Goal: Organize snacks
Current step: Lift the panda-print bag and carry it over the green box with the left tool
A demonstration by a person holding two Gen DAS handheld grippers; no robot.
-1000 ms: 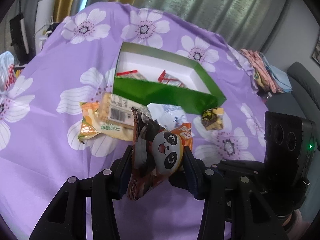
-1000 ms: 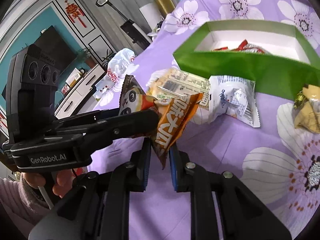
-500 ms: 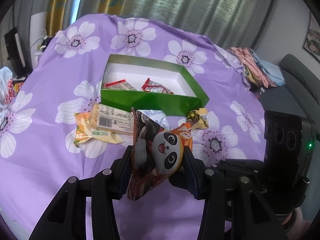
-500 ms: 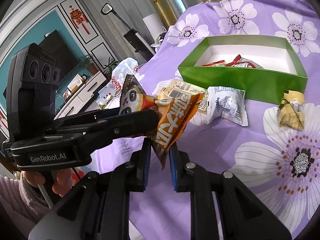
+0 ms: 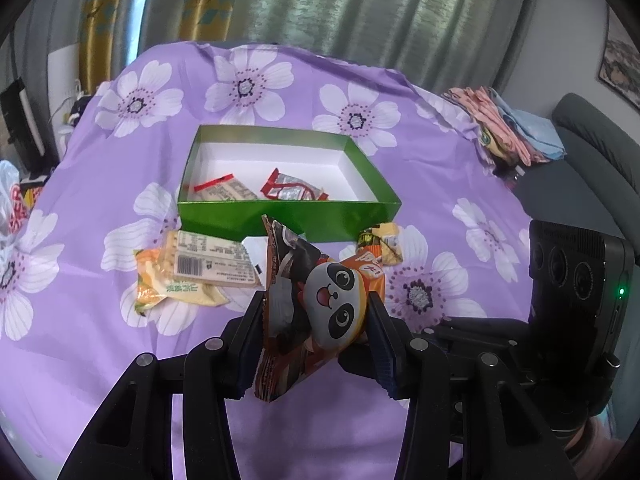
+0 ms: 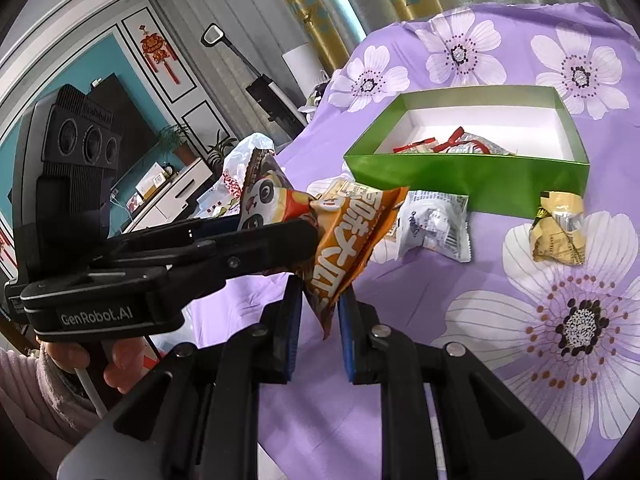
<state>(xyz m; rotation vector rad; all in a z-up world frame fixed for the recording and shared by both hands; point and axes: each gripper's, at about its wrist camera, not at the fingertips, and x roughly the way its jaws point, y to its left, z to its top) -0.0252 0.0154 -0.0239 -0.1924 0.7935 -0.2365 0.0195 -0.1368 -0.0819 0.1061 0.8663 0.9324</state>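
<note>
Green box (image 5: 288,216) sits mid purple floral cloth (image 5: 100,184), two packets already in it, others loose just in front. Panda snack bag (image 5: 320,304) is up in the air, left gripper (image 5: 316,320) clamped on its body; right gripper (image 6: 318,308) jaws flank the orange tail (image 6: 348,248), slightly parted, grip uncertain. Best bet: let right go, carry over the near wall, drop flat.

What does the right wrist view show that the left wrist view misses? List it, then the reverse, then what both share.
Only the right wrist view: the white packet lying in full in front of the box, a TV and cabinet in the room, and the hand holding the left gripper.

Only the left wrist view: the panda face head-on, the barcoded packet and folded cloths at the table's far right.

Both: the green box with two packets inside, the yellow snack, and the panda bag gripped by both grippers.
</note>
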